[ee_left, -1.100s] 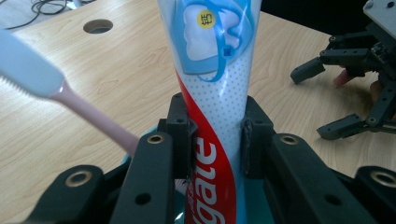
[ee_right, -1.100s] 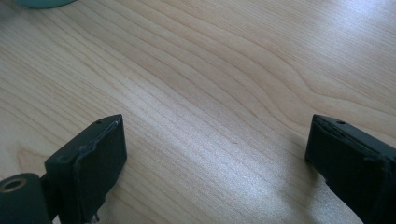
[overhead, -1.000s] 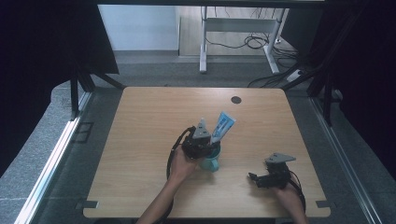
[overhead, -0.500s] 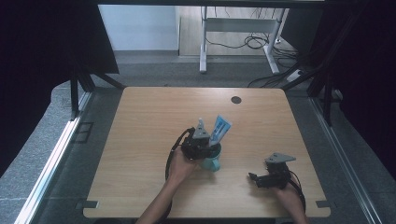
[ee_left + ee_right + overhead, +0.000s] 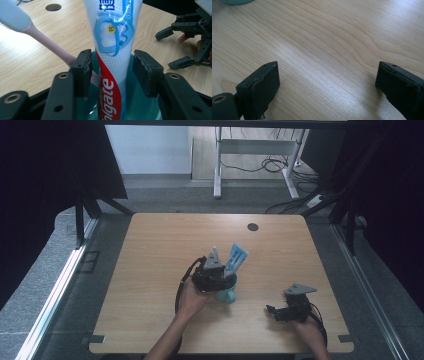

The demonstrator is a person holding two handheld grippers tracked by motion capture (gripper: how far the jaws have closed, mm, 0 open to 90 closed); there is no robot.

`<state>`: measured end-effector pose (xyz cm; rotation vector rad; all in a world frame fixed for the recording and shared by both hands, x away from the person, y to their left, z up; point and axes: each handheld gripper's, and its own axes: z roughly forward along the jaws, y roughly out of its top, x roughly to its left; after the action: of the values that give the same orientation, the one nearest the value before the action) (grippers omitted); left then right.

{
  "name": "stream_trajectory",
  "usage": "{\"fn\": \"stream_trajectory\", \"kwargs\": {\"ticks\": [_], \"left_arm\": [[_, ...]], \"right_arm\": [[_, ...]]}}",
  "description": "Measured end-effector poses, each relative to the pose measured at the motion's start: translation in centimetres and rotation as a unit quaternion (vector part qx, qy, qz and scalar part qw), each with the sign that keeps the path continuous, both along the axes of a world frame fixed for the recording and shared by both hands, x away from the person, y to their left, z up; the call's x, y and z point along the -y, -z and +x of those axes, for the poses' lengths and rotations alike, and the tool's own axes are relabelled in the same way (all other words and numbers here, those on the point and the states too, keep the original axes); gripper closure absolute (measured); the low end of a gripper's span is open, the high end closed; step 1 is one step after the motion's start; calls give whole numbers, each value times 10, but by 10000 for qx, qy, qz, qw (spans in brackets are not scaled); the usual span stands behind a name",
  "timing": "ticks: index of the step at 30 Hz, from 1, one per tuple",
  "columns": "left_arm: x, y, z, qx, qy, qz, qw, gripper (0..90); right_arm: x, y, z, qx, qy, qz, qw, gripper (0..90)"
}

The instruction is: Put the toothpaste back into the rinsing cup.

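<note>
High view — the left gripper (image 5: 218,276) is being held over a teal cup (image 5: 228,291) near the middle of the wooden table (image 5: 150,270). A toothpaste tube (image 5: 235,260) is standing in the cup, leaning up and away toward the far right. The right gripper (image 5: 280,312) is being rested low on the table near the front right edge, well apart from the cup, its jaws pointing toward the cup's side. A dark round hole (image 5: 253,227) is seen in the tabletop toward the far edge.

Left gripper view — the toothpaste tube (image 5: 113,50) is standing between the two black jaws, its lower end down inside the teal cup (image 5: 140,105). The jaws have just been opening; a gap is being shown on each side of the tube, so nothing is being pinched. A pink-handled toothbrush (image 5: 37,32) is also leaning out of the cup to the left, its pale head at the upper left corner. The right gripper (image 5: 175,47) is seen farther off at the right edge, with fingers behind it.

Right gripper view — the jaws are being held spread wide over bare wood grain, nothing between them. A sliver of the teal cup (image 5: 235,2) is caught at the top left corner.
</note>
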<state>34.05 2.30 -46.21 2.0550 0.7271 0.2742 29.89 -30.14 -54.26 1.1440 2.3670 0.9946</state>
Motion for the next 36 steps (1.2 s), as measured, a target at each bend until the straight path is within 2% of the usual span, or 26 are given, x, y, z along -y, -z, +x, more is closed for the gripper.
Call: {"fn": "stream_trajectory", "kwargs": {"ticks": [4,16,29,36], "left_arm": [[-1,-2,-1,-52,44,-51,10000,395],[-3,-12,-11,105,55,233,9997,155],[-26,-15,-14,-148,-128,-95,9998,95],[-40,-14,-16,-154,-277,-22,9995,45]], "right_arm": [[0,0,0,6,-1,-3,10000,49],[0,0,0,0,0,0,10000,49],[0,0,0,6,0,-2,10000,49],[0,0,0,3,9,-9,10000,50]]}}
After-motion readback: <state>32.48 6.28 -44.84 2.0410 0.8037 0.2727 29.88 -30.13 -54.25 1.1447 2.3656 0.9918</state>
